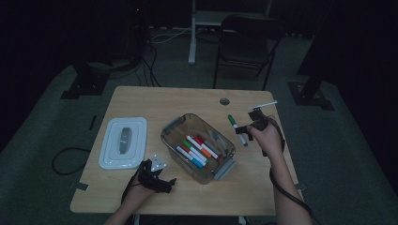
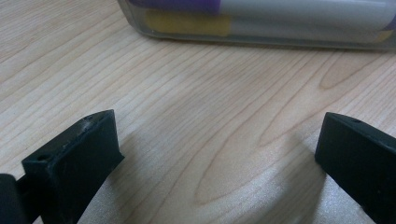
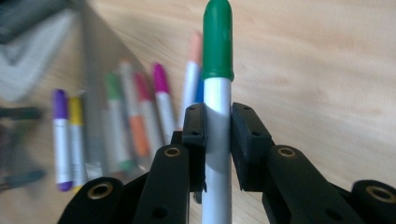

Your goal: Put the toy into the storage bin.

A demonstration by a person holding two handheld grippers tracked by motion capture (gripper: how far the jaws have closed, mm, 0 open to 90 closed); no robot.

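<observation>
Green-capped marker (image 3: 217,93): pinched mid-barrel betw. jaws of right gripper (image 3: 217,140), pads pressed on white barrel, cap end fwd. of the pads. High view: marker (image 1: 237,130) held above tabletop (image 1: 141,101), just right of clear bin (image 1: 174,123), long axis running roughly away from the person. Bin w/ other markers lies to marker's left; right hand is the nearer one. Left gripper (image 1: 157,177) rests by bin's near corner, jaws spread, nothing betw. them. Lid (image 1: 123,143) lies left of bin, apart.
</observation>
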